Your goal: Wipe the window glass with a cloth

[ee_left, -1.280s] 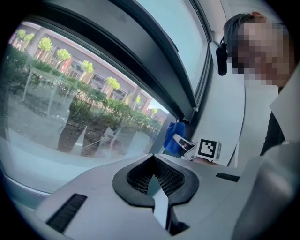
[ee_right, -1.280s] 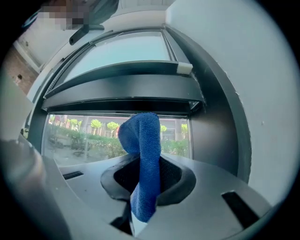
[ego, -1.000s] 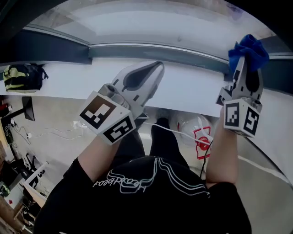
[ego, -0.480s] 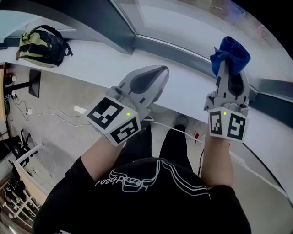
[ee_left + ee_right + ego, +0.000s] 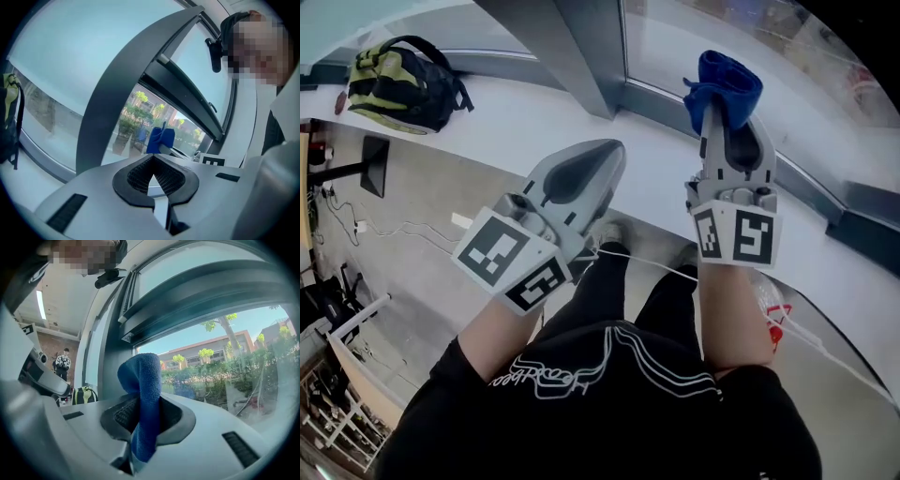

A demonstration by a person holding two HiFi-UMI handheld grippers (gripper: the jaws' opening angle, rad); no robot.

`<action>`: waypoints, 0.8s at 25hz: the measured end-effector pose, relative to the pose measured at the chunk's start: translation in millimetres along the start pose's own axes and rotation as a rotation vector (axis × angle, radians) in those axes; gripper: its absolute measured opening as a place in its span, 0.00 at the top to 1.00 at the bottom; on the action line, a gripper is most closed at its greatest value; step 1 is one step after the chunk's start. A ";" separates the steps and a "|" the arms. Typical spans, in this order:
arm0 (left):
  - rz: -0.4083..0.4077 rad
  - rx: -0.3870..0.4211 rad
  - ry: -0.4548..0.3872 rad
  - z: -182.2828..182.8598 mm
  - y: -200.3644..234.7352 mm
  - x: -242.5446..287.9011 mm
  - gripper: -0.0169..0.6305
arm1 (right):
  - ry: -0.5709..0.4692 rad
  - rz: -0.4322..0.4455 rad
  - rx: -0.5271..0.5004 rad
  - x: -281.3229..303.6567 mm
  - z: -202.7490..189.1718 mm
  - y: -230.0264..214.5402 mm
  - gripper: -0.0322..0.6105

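My right gripper (image 5: 727, 98) is shut on a blue cloth (image 5: 727, 82), which bunches up past its jaw tips near the window glass (image 5: 787, 84). In the right gripper view the blue cloth (image 5: 144, 399) is pinched between the jaws of the right gripper (image 5: 143, 413), with the window glass (image 5: 220, 357) right behind it. My left gripper (image 5: 605, 159) hovers over the white sill (image 5: 525, 122), shut and empty. In the left gripper view the left gripper (image 5: 154, 180) has its jaws together, and the blue cloth (image 5: 160, 139) shows beyond them.
A dark window frame post (image 5: 572, 47) stands between two panes. A black and yellow backpack (image 5: 398, 82) lies on the sill at the left. Cables (image 5: 375, 234) trail on the floor below. A white bag with red print (image 5: 769, 305) sits by the person's legs.
The view has swung left along the sill. The right gripper with the cloth has moved left, toward the frame post, and now shows higher. The left gripper stays shut and empty.
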State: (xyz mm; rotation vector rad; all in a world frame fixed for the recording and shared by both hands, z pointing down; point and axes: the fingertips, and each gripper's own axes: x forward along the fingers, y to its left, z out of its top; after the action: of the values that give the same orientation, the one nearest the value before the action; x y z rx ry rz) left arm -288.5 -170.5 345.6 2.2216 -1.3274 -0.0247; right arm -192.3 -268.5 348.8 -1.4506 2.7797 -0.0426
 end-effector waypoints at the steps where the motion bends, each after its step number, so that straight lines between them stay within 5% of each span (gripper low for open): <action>1: 0.002 0.002 0.002 0.1 3.7 -4.5 0.96 | -0.005 0.003 0.002 6.0 -1.8 6.4 0.85; 10: 0.025 -0.020 0.003 4.6 58.2 -27.0 0.96 | -0.018 0.029 -0.054 86.5 -18.6 57.3 0.85; 20: 0.023 -0.020 0.011 -0.3 71.7 -23.1 0.96 | -0.023 -0.027 -0.038 127.5 -26.5 53.0 0.85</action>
State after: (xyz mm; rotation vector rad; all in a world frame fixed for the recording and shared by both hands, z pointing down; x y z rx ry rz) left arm -358.3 -177.5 373.0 2.1870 -1.3412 -0.0174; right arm -309.1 -342.2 374.8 -1.4872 2.7580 0.0259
